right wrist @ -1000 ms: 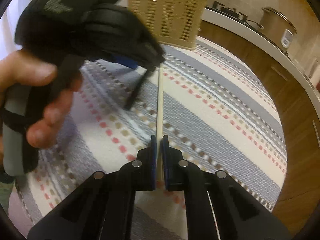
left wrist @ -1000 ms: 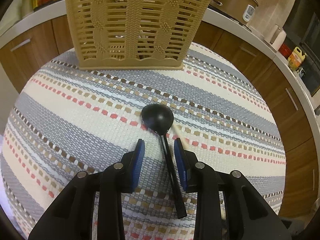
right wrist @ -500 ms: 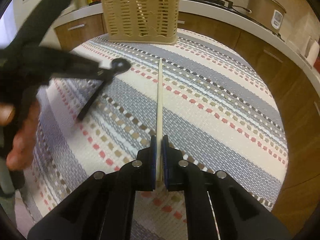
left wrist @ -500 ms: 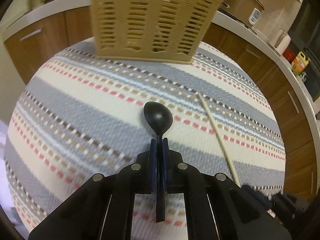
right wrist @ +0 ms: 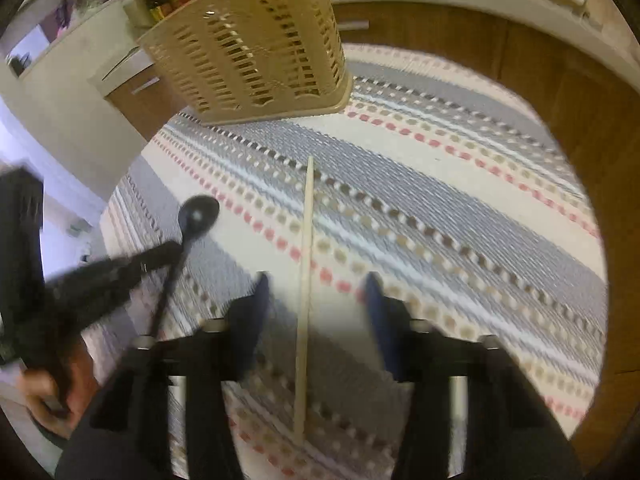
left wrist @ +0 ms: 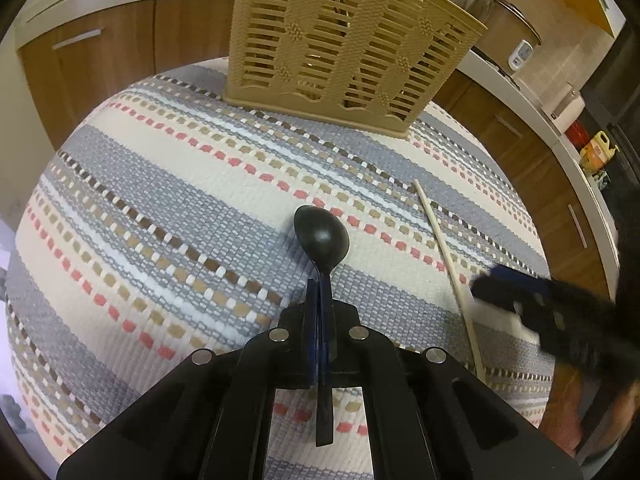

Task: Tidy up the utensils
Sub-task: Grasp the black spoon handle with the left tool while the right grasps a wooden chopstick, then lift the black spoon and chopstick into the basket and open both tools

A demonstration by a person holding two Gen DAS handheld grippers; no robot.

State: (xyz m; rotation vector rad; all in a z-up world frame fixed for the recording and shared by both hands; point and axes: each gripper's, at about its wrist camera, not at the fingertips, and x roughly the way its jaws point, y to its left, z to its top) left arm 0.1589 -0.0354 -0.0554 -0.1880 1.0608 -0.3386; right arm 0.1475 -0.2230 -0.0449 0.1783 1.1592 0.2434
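Right tongs [right wrist: 316, 300] gape astride the chopstick [right wrist: 306, 264]; left tongs [left wrist: 320, 304] pinch the spoon [left wrist: 322, 240].

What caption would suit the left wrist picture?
Left gripper clamps a black spoon above the striped cloth, facing the slatted utensil basket.

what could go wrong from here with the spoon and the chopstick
The left tongs pinch the black spoon only on its thin neck, with the long handle trailing behind, so it may swivel or slip on the way to the basket.

The right tongs are open, so the chopstick lies loose on the striped cloth and may roll.

The right tongs sit close beside the left in the left wrist view, so they might bump.
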